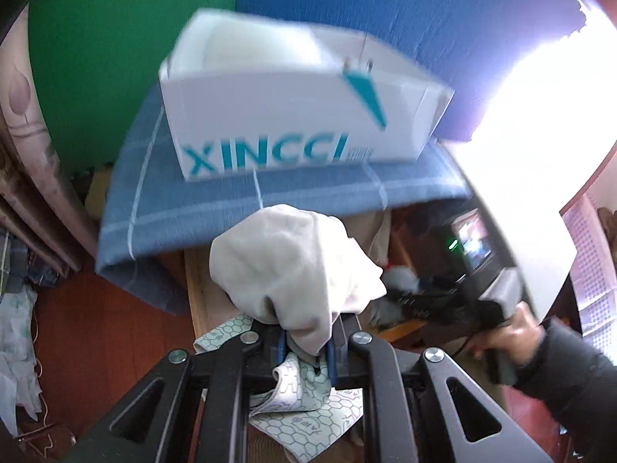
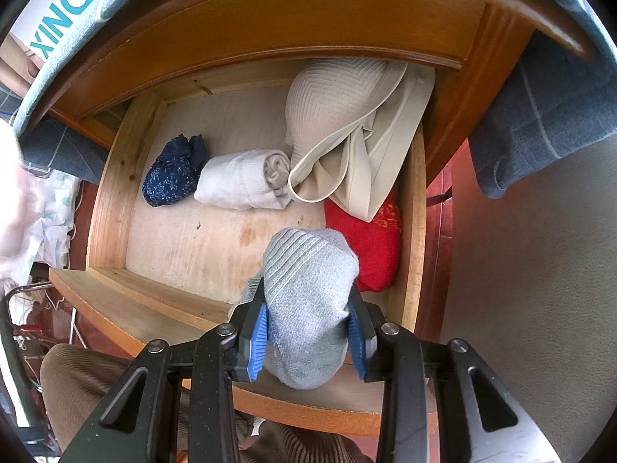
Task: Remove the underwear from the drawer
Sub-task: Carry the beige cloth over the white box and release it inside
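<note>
Ref. landmark: open wooden drawer (image 2: pixel 115 177). All positions given rel. to it.

1. Blue checked cloth (image 1: pixel 216 200) covers the cabinet top above the drawer; its edge hangs down at both sides.
2. White box (image 1: pixel 293 115) w/ teal lettering sits on that cloth, above and behind the drawer.
3. Beige bra (image 2: pixel 347 115) lies in the drawer's back right corner, straps trailing toward the front.
4. Red item (image 2: pixel 370 247) lies against the drawer's right wall, partly under the bra.
5. Grey rolled bundle (image 2: pixel 308 301) is at the drawer's front right, above the front edge. Long axis runs front-to-back, rounded end pointing at the drawer's rear. Right gripper (image 2: pixel 308 335) is clamped on it, blue pads (image 2: pixel 259 332) pressing both flanks.
6. Cream underwear (image 1: pixel 293 262) is out of the drawer, raised above it. Hangs bunched from the left gripper (image 1: pixel 304 347); long axis not clear. Jaws together, pinching the fabric.
7. White rolled garment (image 2: pixel 239 181) lies at drawer centre-rear, axis left-right, rolled end toward the bra.
8. Dark blue patterned bundle (image 2: pixel 173 173) lies just left of it, touching.
</note>
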A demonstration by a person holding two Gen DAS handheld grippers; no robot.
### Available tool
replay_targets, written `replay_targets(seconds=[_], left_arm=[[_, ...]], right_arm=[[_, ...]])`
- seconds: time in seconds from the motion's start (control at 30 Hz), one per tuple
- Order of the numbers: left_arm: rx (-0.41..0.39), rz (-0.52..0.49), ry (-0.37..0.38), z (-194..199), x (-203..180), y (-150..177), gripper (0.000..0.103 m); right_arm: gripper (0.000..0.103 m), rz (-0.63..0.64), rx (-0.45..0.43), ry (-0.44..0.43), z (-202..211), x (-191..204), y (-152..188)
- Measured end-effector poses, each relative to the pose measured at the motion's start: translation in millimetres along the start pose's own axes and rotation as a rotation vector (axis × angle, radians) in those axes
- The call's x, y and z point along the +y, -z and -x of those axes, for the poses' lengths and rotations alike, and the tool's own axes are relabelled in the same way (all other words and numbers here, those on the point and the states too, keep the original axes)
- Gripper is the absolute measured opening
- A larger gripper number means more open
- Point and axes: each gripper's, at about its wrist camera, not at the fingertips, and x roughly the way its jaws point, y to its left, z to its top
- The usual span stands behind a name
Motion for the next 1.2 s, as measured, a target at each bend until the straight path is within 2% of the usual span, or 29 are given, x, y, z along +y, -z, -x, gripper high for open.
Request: replay_targets(seconds=[0.23,0.4,0.5,0.63,0.87,1.03,1.2], left_arm=[[-0.147,-0.009,0.025,63,-5,-41,0.015],[-0.243,-0.021,-0.025,91,-5,-84,0.015],[-0.273,-0.012,-0.041,95,-1,-108,0.015],[-0.284,0.005,-0.054,82,6,-140,0.015],[-0.250,0.059,-0.099,25,28,-181,0.015],[-0.186,0.103,-0.116,-24,45,-193,0.015],[-0.113,0.105,-0.143,-65,46,-191,0.015]], right_arm=[[0.032,0.002,0.002,0.001,-1,0,0],[0.032,0.002,0.002,0.001,-1,-1,-1],[0.032,0.000,0.003,0.000,-1,1,-1],[0.032,-0.001,0.002,0.001,-1,1,-1],[0.032,-0.002,0.001,-0.002,-1,1,0],[0.032,-0.006,0.004,-0.013,-2,0,0],[0.032,-0.004,0.006,-0.016,-2,0,-1]])
